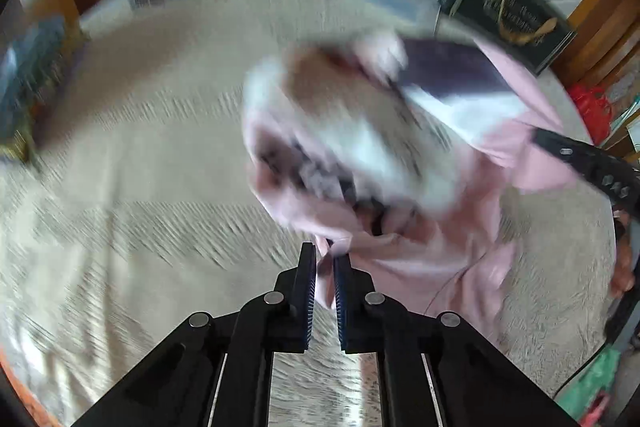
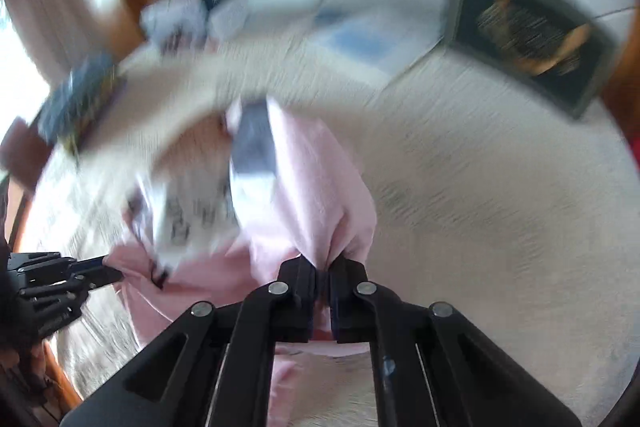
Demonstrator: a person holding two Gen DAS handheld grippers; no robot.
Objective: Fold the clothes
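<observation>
Both tongs are clenched on the pink garment (image 1: 460, 267) — left gripper (image 1: 325, 259) on one bunched edge; right gripper (image 2: 323, 265) on another — above the beige bedspread (image 1: 140, 147); everything is blurred.

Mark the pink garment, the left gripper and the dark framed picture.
pink garment (image 2: 320, 187), right wrist view, plain pink cloth.
left gripper (image 1: 325, 259), left wrist view, between its fingertips.
dark framed picture (image 1: 508, 15), left wrist view, its dark face.

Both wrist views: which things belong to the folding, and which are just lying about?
In use:
pink garment
left gripper, jaws shut on its fabric
right gripper, jaws shut on its fabric

Lying about:
dark framed picture
white boxes
beige cloth underneath
</observation>
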